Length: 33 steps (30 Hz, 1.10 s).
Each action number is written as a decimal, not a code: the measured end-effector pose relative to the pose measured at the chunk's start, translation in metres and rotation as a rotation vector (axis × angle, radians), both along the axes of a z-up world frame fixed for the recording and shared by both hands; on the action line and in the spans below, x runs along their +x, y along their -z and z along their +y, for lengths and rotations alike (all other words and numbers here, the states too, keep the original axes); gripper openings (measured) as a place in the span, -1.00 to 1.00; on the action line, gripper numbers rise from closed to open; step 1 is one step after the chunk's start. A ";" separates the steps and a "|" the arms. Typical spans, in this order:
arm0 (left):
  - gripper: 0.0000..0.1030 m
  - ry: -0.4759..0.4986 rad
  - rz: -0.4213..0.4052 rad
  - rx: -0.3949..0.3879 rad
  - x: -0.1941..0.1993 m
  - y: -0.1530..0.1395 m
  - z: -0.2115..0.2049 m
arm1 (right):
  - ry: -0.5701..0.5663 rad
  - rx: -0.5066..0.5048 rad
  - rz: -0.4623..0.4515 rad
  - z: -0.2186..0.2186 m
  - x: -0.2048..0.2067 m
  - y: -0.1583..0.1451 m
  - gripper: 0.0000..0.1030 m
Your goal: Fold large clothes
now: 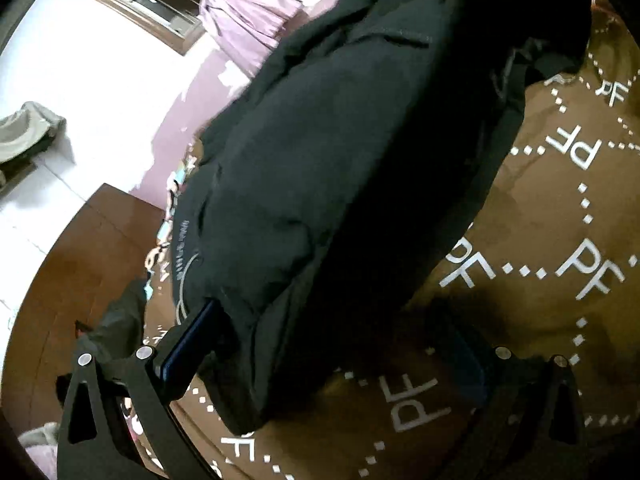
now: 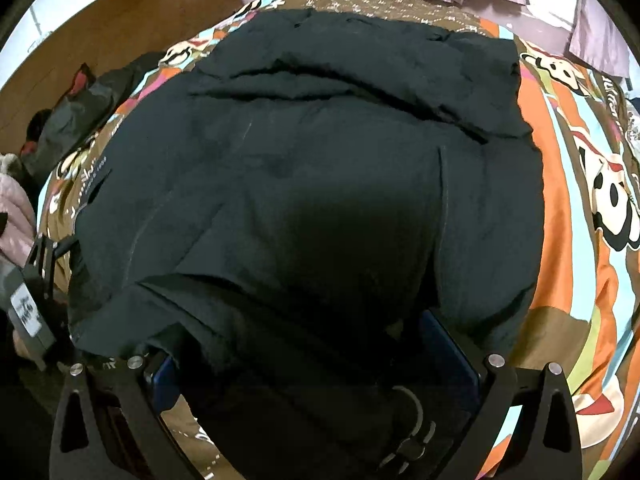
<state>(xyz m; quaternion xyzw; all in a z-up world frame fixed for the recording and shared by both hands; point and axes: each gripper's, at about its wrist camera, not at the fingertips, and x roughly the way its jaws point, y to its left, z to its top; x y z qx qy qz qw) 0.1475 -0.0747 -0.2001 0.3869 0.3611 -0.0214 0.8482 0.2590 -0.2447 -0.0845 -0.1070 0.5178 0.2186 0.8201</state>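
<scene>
Black padded jacket (image 2: 304, 184) spread on bed, over brown lettered bedspread (image 1: 560, 216), reaching toward near edge. Left tongs (image 1: 328, 344) spread wide, jacket hem lying between blue pads (image 1: 192, 344), not pinched. Right tongs (image 2: 316, 364) spread wide over hem. Jacket judged bulky, soft, springy; fabric likely slippery. Hold advised at hem corners, full thickness gripped.

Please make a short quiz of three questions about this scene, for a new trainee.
1. True or false: the black coat lies on a bed cover with cartoon pictures.
2. Which letters are printed on the brown cover in the left wrist view? A) PF B) XY
3. Fill in: the right gripper has its fingers wide ____ around coat fabric.

Key: 1 true; 2 A; 3 open.
</scene>
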 end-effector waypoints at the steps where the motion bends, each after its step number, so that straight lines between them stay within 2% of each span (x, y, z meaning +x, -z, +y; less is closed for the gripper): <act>1: 0.96 0.007 0.009 -0.014 0.002 0.001 0.002 | -0.004 -0.007 0.010 0.000 -0.001 0.004 1.00; 4: 0.96 0.044 0.054 -0.064 0.004 0.002 0.008 | -0.007 -0.028 0.028 0.000 -0.004 0.013 1.00; 9: 0.98 0.049 0.063 0.021 0.008 0.012 -0.005 | -0.001 -0.019 0.029 0.000 -0.003 0.012 1.00; 12: 0.98 0.054 0.017 0.093 0.019 0.022 -0.007 | 0.000 -0.020 0.028 -0.001 -0.005 0.014 1.00; 14: 0.91 0.056 -0.036 0.136 0.024 0.025 -0.011 | -0.006 -0.025 0.028 -0.001 -0.006 0.015 1.00; 15: 0.76 0.061 -0.062 0.151 0.025 0.024 -0.013 | -0.010 -0.029 0.027 -0.001 -0.007 0.016 1.00; 17: -0.13 0.059 -0.107 0.205 0.027 0.024 -0.014 | -0.015 -0.036 0.030 -0.001 -0.007 0.019 1.00; 18: -0.22 0.062 -0.117 0.220 0.027 0.023 -0.012 | -0.018 -0.041 0.029 -0.002 -0.009 0.020 1.00; 22: -0.54 0.091 -0.142 0.158 0.025 0.004 -0.003 | -0.049 -0.067 0.014 -0.002 -0.015 0.024 1.00; 25: -0.68 0.110 -0.175 0.127 0.012 -0.016 -0.010 | -0.073 -0.070 -0.003 -0.005 -0.023 0.023 1.00; 27: -0.75 0.105 -0.177 0.053 0.008 -0.036 -0.012 | -0.065 -0.056 -0.054 -0.007 -0.030 0.016 1.00; 30: -0.80 0.084 -0.193 -0.108 0.016 -0.087 -0.010 | -0.063 -0.020 -0.107 -0.009 -0.036 0.001 1.00; 33: -0.82 0.064 -0.212 -0.213 0.029 -0.135 -0.020 | -0.052 0.024 -0.164 -0.011 -0.044 -0.016 1.00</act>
